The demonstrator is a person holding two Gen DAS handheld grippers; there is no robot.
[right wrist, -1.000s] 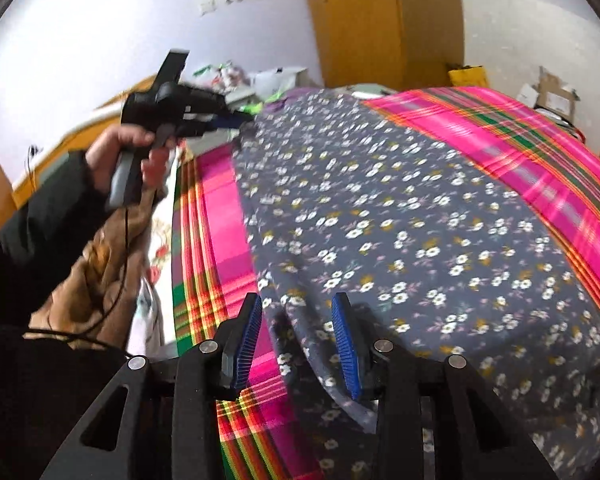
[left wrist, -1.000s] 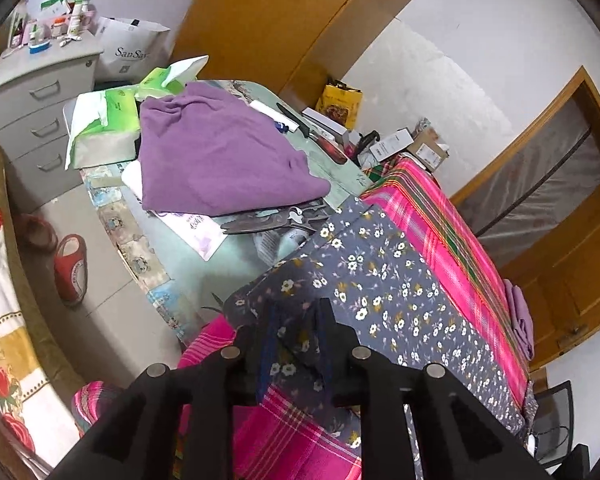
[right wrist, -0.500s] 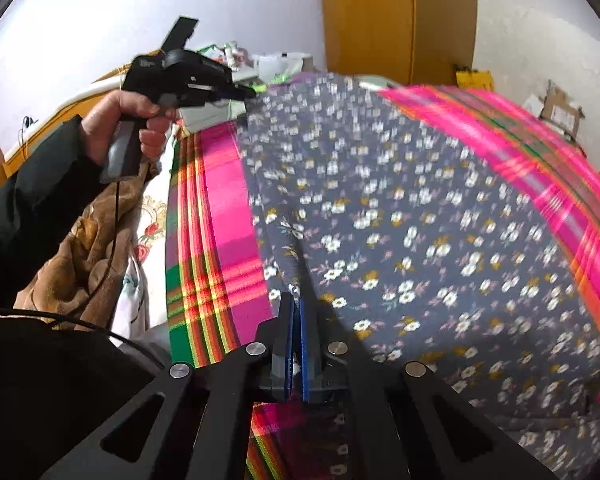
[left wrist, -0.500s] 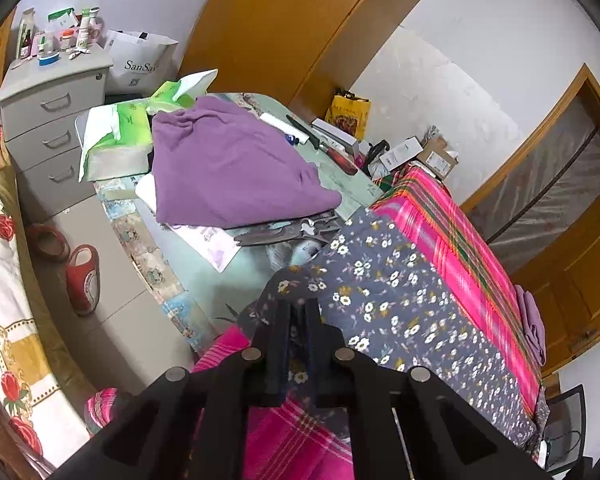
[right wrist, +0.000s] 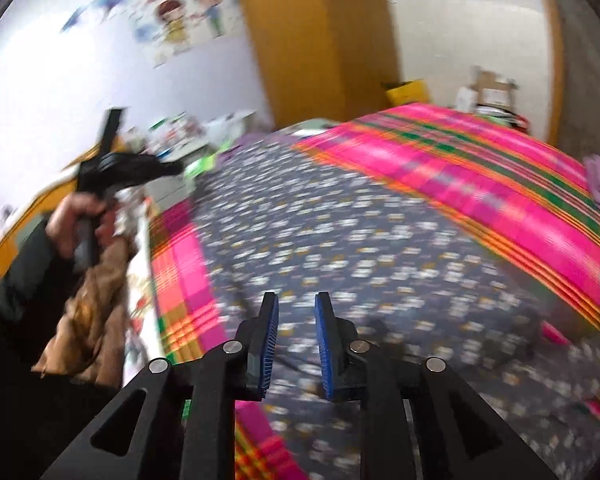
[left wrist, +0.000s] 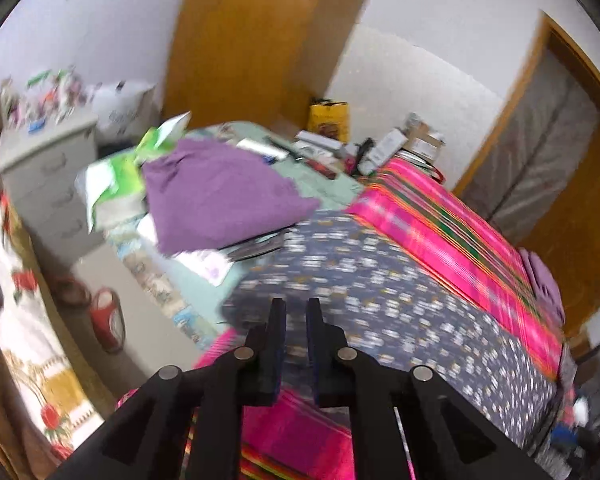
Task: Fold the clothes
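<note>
Both views are smeared with blur. The floral cloth (left wrist: 380, 288) lies spread flat on the pink plaid bedspread (left wrist: 452, 232), running the length of the bed, its near edge just beyond the left tongs (left wrist: 296, 308). Those tongs have just been easing apart after a squeeze: a narrow gap shows between the jaws, and nothing sits in it, the cloth lying below and past the tips. Released, then.

Over on the right wrist view, the right tongs (right wrist: 296, 304) have just been opening too, blue pads (right wrist: 270, 336) clearly parted, empty between them, with the floral cloth (right wrist: 360, 240) stretching away underneath. The pink bedspread (right wrist: 480, 176) shows on both sides of it. At the far left of that view a hand (right wrist: 74, 220) in a dark sleeve grips the left tongs (right wrist: 172, 169) near the cloth's far corner; whether the tip touches the fabric I cannot tell.

Beyond the bed, a purple garment (left wrist: 216, 196) lies heaped on a cluttered counter (left wrist: 332, 188), with a green-and-white pack (left wrist: 112, 184) beside it and a grey drawer unit (left wrist: 48, 176) behind.
</note>
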